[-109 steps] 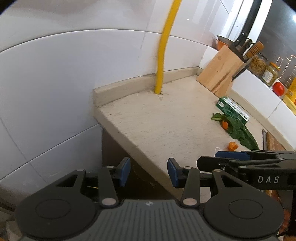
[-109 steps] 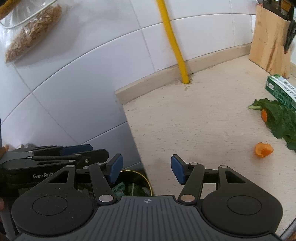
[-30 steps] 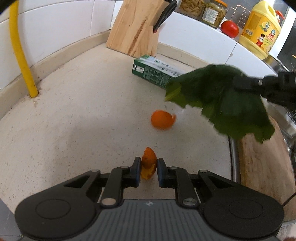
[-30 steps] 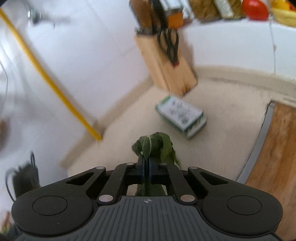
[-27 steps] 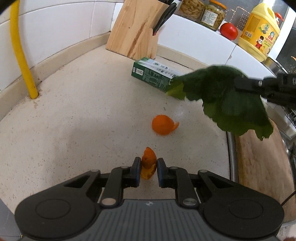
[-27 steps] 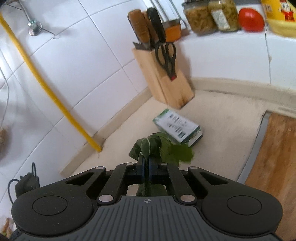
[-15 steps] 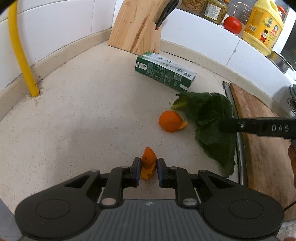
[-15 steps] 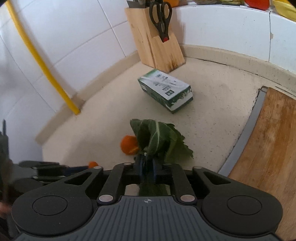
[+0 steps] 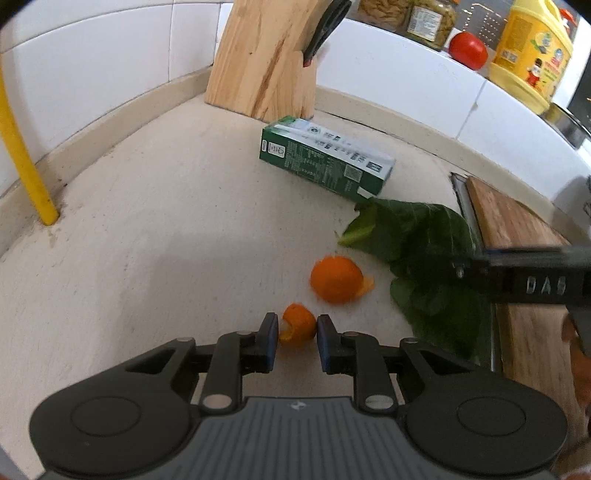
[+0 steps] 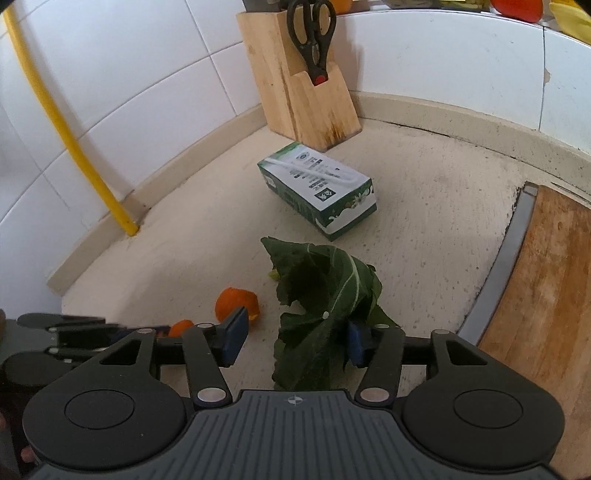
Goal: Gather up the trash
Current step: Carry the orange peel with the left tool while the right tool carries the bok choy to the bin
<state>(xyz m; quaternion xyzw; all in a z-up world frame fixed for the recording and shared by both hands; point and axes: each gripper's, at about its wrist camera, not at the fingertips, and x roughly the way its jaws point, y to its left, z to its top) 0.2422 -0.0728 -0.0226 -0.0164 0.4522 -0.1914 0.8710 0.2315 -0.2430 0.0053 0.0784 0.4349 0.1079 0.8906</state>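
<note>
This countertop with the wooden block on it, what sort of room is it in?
Most likely a home kitchen: a knife block holding scissors, white tiled walls, and a wooden cutting board beside the counter.

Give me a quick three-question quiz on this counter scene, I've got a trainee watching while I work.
1. True or false: the green carton stands upright on the counter.
2. What sits between the pads of the left hand-held gripper? A. small orange peel piece B. tomato C. scissors
3. Which hand-held gripper has its jaws apart, gripping nothing?

Key
1. False: it lies on its side.
2. A.
3. The right hand-held gripper: its jaws have just been opening, and the green leaf lies loose between them on the counter.
</note>
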